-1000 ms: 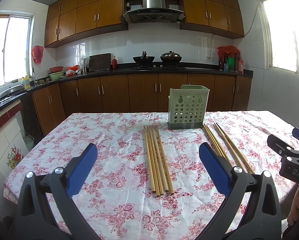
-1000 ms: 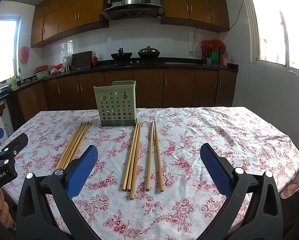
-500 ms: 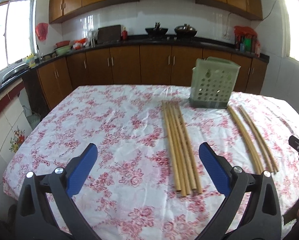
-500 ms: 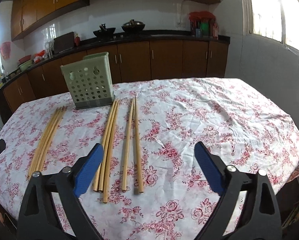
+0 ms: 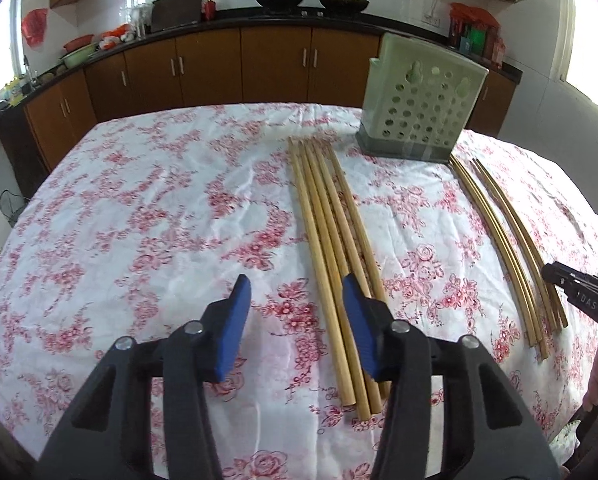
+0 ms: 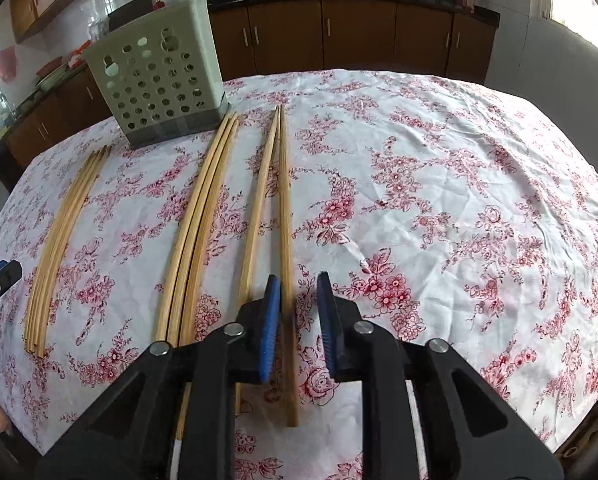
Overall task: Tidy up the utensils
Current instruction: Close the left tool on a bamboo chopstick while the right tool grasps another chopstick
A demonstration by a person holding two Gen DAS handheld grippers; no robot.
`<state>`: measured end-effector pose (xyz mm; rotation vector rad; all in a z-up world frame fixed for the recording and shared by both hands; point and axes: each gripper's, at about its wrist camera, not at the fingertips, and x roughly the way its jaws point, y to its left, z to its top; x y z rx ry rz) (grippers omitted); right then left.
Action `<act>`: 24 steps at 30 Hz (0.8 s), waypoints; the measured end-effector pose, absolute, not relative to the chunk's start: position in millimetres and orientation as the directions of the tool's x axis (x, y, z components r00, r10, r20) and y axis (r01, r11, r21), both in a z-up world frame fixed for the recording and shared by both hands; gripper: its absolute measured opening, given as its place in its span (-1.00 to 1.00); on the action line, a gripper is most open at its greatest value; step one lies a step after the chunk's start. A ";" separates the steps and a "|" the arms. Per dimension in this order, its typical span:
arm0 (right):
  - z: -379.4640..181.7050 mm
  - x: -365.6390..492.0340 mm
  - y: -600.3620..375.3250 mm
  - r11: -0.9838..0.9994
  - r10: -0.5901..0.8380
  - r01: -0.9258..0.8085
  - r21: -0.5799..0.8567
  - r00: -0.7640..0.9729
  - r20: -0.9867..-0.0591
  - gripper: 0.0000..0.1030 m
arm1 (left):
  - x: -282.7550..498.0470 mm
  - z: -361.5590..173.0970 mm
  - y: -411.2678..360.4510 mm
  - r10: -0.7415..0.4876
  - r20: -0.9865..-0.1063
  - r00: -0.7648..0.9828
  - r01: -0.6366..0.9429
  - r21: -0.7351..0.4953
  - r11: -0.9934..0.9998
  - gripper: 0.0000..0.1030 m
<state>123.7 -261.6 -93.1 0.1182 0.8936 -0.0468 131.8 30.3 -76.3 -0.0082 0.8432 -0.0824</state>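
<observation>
Both grippers dropped low and narrowed since earlier. Right gripper (image 6: 297, 312), part-open, straddles the rightmost chopstick (image 6: 285, 216), far end toward the holder (image 6: 159, 80); left gripper (image 5: 295, 320), part-open, grips nothing. Light, stiff, slick: pinch mid-length.

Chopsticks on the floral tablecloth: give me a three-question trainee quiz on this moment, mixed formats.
1. True or false: the green perforated utensil holder lies on its side.
2. Multiple choice: between the fingers of the right gripper lies A) one chopstick of the rightmost pair, B) the left bundle of chopsticks, C) nothing but cloth.
3. Fill in: the left gripper is low over the tablecloth, and its right finger overlaps the ____ bundle of chopsticks.

Key: 1 false, it stands upright; 2 A; 3 left.
</observation>
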 end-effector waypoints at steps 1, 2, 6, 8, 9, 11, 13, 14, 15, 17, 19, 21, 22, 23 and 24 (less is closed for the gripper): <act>-92.4 122.6 -261.5 0.992 0.008 0.091 0.083 0.629 -0.777 -0.70 | 134.0 -77.9 29.3 -0.080 -0.753 0.653 0.076 -0.040 0.996 -0.20; -91.9 121.8 -262.0 0.992 0.010 0.092 0.088 0.629 -0.777 -0.71 | 136.0 -79.8 27.9 -0.081 -0.761 0.644 0.082 -0.037 0.996 -0.25; -91.4 128.3 -265.8 0.990 0.013 0.099 0.097 0.630 -0.777 -0.72 | 142.2 -87.4 23.5 -0.067 -0.782 0.619 0.090 -0.015 0.996 -0.33; -90.4 125.1 -264.9 0.991 0.007 0.100 0.090 0.631 -0.776 -0.72 | 144.2 -86.9 23.4 -0.054 -0.783 0.619 0.085 -0.002 0.996 -0.34; -90.3 126.2 -265.3 0.991 0.004 0.099 0.085 0.630 -0.776 -0.72 | 146.1 -87.2 23.8 -0.043 -0.788 0.614 0.078 0.007 0.997 -0.35; -89.7 124.9 -264.3 0.993 -0.005 0.096 0.072 0.630 -0.777 -0.72 | 150.4 -90.4 25.5 -0.033 -0.803 0.595 0.070 0.011 0.998 -0.40; -91.9 131.0 -266.9 0.993 -0.007 0.097 0.070 0.629 -0.777 -0.72 | 151.3 -92.0 25.1 -0.017 -0.803 0.596 0.066 0.029 0.997 -0.41; -92.2 131.2 -267.5 0.993 -0.008 0.097 0.069 0.629 -0.777 -0.71 | 152.0 -92.3 24.2 -0.015 -0.803 0.596 0.067 0.032 0.997 -0.42; -92.3 131.1 -266.8 0.993 -0.010 0.097 0.066 0.630 -0.776 -0.71 | 152.5 -92.1 24.0 -0.014 -0.803 0.596 0.068 0.033 0.997 -0.43; -93.0 134.1 -265.7 0.994 -0.013 0.091 0.057 0.633 -0.774 -0.71 | 155.6 -91.8 24.7 -0.010 -0.803 0.596 0.062 0.034 0.997 -0.58; -93.0 138.9 -266.0 0.995 -0.010 0.083 0.055 0.633 -0.774 -0.71 | 161.2 -91.4 26.5 0.003 -0.805 0.594 0.051 0.042 0.998 -0.69; -93.0 146.6 -271.3 0.994 0.002 0.086 0.074 0.632 -0.775 -0.76 | 170.8 -91.1 32.2 0.015 -0.806 0.592 0.036 0.045 0.998 -0.74; -93.0 152.2 -274.3 0.993 -0.002 0.095 0.074 0.632 -0.775 -0.80 | 175.4 -91.0 35.7 0.021 -0.806 0.591 0.029 0.047 0.998 -0.76; -92.9 155.6 -277.7 0.992 -0.008 0.102 0.074 0.633 -0.774 -0.81 | 182.9 -90.8 41.2 0.029 -0.806 0.591 0.020 0.050 0.999 -0.77; -92.6 162.0 -282.4 0.991 -0.022 0.118 0.068 0.633 -0.774 -0.82 | 186.2 -91.4 43.7 0.032 -0.805 0.592 0.016 0.051 0.999 -0.77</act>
